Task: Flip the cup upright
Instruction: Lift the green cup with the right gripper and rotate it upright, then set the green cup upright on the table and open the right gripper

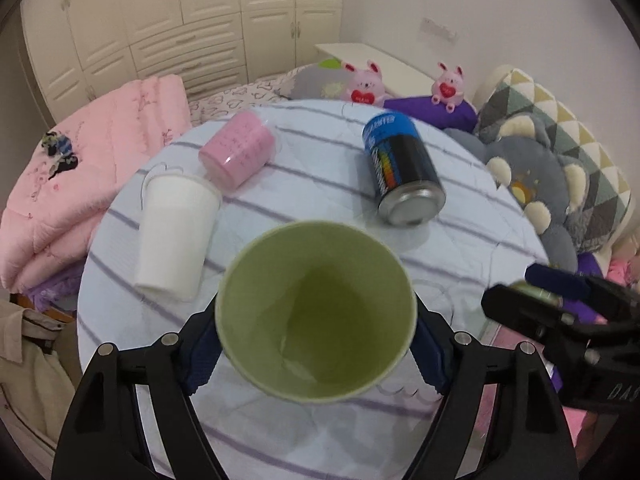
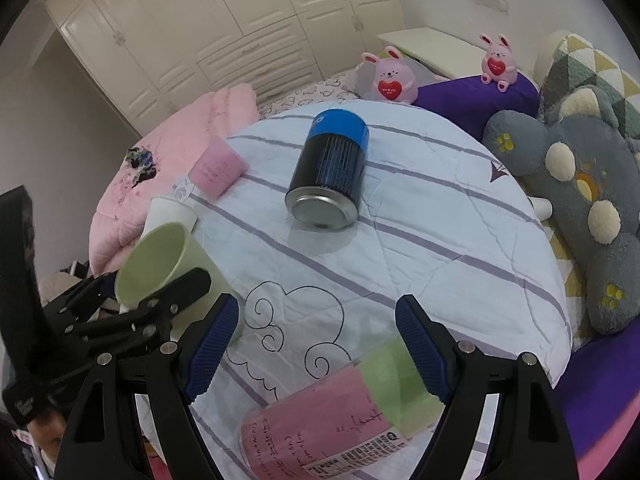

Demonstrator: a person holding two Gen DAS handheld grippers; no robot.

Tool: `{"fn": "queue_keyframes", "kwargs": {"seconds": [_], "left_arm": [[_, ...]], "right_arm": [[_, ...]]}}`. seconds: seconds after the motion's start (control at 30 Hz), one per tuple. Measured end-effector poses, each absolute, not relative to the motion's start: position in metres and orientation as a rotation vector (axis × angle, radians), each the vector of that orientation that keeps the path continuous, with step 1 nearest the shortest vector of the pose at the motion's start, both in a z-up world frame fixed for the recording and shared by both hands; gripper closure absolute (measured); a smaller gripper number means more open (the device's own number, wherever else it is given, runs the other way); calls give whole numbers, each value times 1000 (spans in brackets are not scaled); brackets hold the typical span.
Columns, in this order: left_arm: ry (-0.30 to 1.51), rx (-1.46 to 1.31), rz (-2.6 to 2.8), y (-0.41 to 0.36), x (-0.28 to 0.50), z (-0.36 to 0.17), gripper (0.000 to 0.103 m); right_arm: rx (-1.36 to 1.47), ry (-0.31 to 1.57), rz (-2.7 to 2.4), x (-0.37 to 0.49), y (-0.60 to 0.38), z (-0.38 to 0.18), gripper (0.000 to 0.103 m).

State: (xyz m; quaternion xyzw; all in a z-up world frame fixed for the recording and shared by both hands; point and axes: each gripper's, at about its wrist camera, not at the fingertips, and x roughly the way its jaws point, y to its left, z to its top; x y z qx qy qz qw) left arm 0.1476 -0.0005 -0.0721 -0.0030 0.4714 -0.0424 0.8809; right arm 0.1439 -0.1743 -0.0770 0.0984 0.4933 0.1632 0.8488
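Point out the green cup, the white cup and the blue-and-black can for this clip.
green cup (image 1: 316,312): left wrist view, on its inner wall, mouth facing the camera.
white cup (image 1: 176,236): left wrist view, on its side wall.
blue-and-black can (image 2: 332,168): right wrist view, on the black part of its side.

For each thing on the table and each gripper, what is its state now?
green cup: held in the left gripper, mouth facing the left camera, lifted off the table.
white cup: lying on its side.
pink cup: lying on its side.
blue can: lying on its side.
pink and green bottle: lying on its side.
right gripper: jaws open, empty.
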Motion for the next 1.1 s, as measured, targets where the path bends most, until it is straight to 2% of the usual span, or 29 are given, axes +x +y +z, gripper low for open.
{"fn": "queue_keyframes", "kwargs": {"seconds": [0.17,0.3,0.73,0.93,1.1], "left_arm": [[1008,-19,-89,-2,145,-79,21],[1025,-6,-65,-3,145,-79,17],[965,-8,-48,6,112,-49,9],[877,18,-54,4,78,-26,0],[807,32,-57,0,42,-10,0]], "right_arm": [[195,1051,352,138,-168,-80,21],[188,1046,347,133,-167,-77,21],[176,992,337,113,-163,-49,21],[119,911,347,86,-155,-26,21],[37,796,326,49,-149,-5,21]]}}
